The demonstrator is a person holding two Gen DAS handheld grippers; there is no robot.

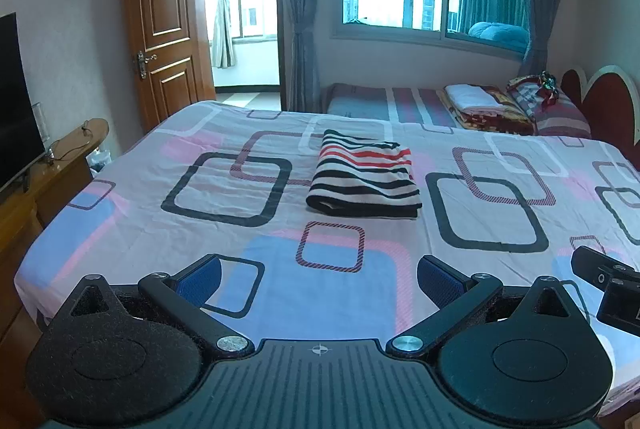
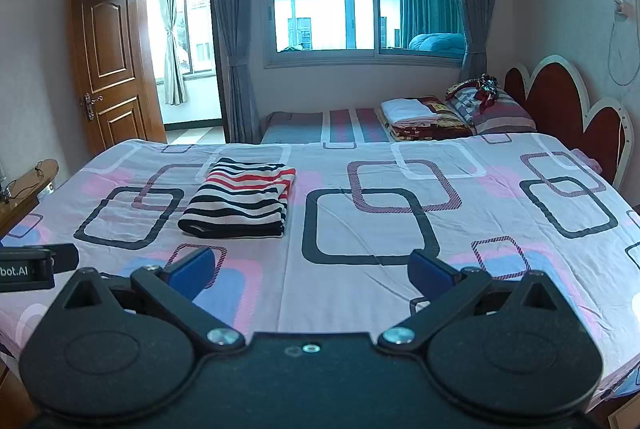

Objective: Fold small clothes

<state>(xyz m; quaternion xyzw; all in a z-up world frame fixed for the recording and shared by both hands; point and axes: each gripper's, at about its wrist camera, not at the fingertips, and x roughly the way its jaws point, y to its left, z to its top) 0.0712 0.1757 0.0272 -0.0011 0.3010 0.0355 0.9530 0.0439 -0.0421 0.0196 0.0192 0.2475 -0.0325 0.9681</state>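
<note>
A striped garment point(image 1: 364, 175) in black, white and red lies folded into a neat rectangle at mid-frame on the bedsheet point(image 1: 352, 285). Both the left gripper point(image 1: 319, 279) and right gripper point(image 2: 311, 271) are spread wide, holding nothing, low in frame. "bot.AI" reads at the right-wrist view's left edge. Bare sheet surrounds the garment.

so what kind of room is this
A home bedroom, most likely: a large bed with a patterned sheet, a second made-up bed under the curtained window, and a folded striped garment lying on the sheet.
</note>
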